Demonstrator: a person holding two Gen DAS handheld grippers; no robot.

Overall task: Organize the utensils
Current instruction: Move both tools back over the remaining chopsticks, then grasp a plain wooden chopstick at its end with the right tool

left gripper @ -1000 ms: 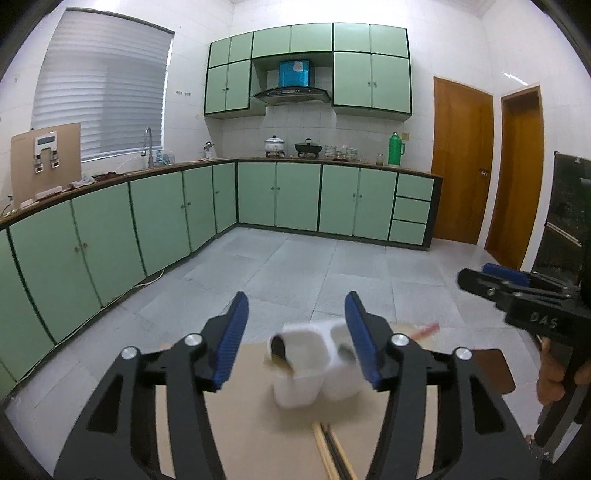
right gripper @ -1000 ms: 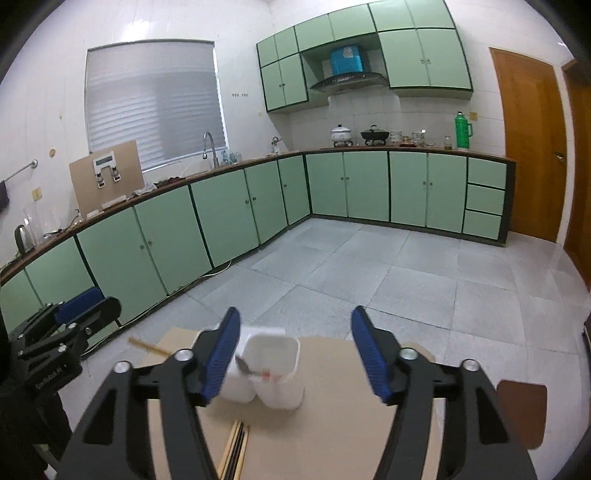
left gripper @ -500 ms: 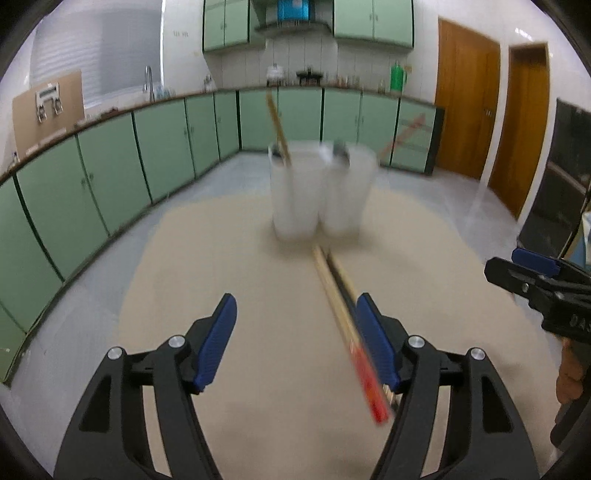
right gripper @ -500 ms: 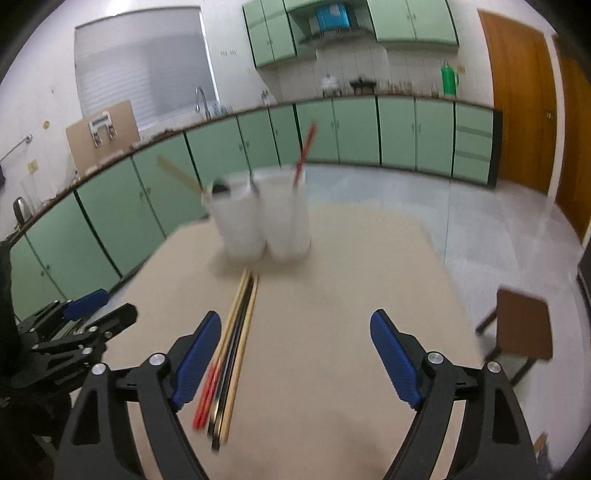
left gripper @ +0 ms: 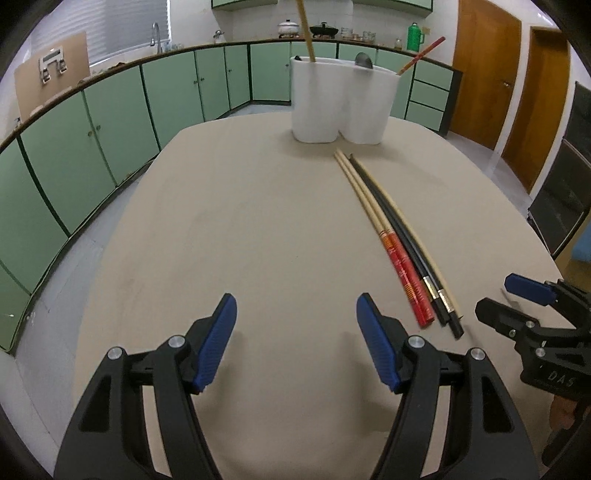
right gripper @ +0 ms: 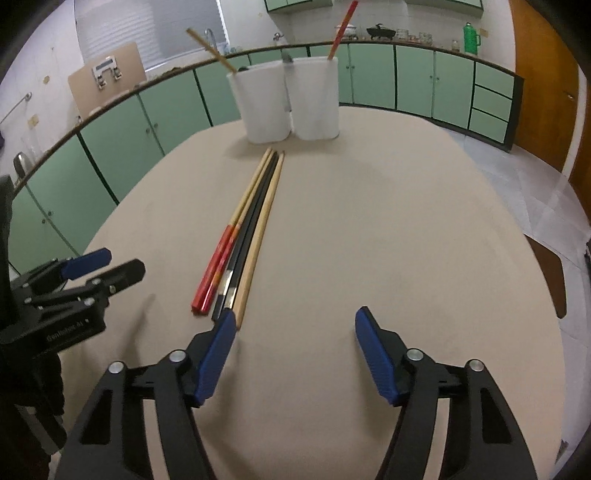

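A white two-compartment holder (left gripper: 340, 99) (right gripper: 284, 99) stands at the far end of the beige table (left gripper: 240, 229). Its left cup holds a wooden chopstick (left gripper: 306, 29); a spoon (left gripper: 364, 61) and a red chopstick (left gripper: 421, 55) stick out on the right. Several chopsticks (left gripper: 391, 240) (right gripper: 247, 229), red-handled, black and plain wood, lie side by side on the table. My left gripper (left gripper: 296, 306) is open over bare table, left of their near ends. My right gripper (right gripper: 295, 317) has nothing between its closing jaws, and its left fingertip is at the chopsticks' near ends.
Green cabinets curve around the left and back of the room. Wooden doors (left gripper: 484, 70) stand at the right. A brown stool (right gripper: 550, 280) sits off the table's right edge, and a dark piece of furniture (left gripper: 561, 206) stands beyond it.
Both grippers have dropped and tilted down toward the table, so the holder now sits high in both views. The right jaws widened, then narrowed again.
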